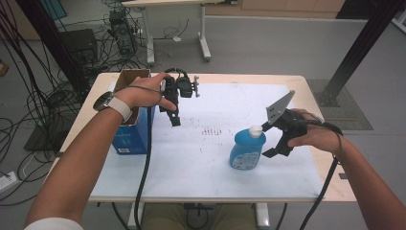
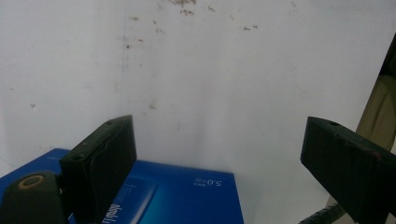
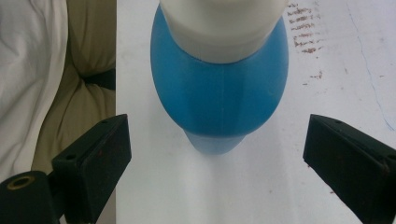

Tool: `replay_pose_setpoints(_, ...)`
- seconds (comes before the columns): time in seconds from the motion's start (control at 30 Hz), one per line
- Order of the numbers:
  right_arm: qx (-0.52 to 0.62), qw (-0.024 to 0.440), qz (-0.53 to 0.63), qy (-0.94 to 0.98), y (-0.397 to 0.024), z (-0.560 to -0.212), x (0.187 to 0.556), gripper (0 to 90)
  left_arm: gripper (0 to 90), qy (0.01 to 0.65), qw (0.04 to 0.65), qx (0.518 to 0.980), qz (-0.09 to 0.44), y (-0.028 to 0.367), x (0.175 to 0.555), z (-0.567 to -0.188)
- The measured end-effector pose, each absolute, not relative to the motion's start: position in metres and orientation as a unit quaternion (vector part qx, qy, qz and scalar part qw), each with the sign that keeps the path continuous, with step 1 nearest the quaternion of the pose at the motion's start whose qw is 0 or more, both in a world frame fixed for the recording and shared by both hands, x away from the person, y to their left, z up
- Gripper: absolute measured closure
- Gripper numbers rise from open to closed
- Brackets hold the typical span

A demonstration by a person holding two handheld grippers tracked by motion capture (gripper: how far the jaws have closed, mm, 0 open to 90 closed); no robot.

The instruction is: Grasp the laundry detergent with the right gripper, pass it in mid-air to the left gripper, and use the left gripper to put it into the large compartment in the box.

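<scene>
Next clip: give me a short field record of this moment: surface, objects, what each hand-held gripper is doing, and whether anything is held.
surface: table with a white sheet over it
bottle: blue, white cap, upright on the sheet
box: blue carton, top open, at the table's left edge
left hand-held gripper: jaws open, above the sheet beside the box, nothing between them
right hand-held gripper: jaws open, close beside the bottle, not gripping it
held: nothing

Blue bottle (image 3: 219, 93) with white cap (image 3: 224, 23) stands beyond parted jaws.
</scene>
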State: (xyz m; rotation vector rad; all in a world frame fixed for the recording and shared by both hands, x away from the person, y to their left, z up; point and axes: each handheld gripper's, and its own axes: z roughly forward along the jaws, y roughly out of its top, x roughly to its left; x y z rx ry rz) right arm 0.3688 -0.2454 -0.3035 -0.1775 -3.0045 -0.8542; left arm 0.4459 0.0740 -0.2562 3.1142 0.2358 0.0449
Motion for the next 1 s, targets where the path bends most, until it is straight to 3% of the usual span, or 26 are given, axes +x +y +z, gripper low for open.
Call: replay_pose_setpoints(1.0,-0.063,0.007,-0.273,-0.96,-0.2459,-0.3027,0.3678,7.8,10.8,0.074,0.012,0.997,0.014,0.0727,0.4454,-0.257)
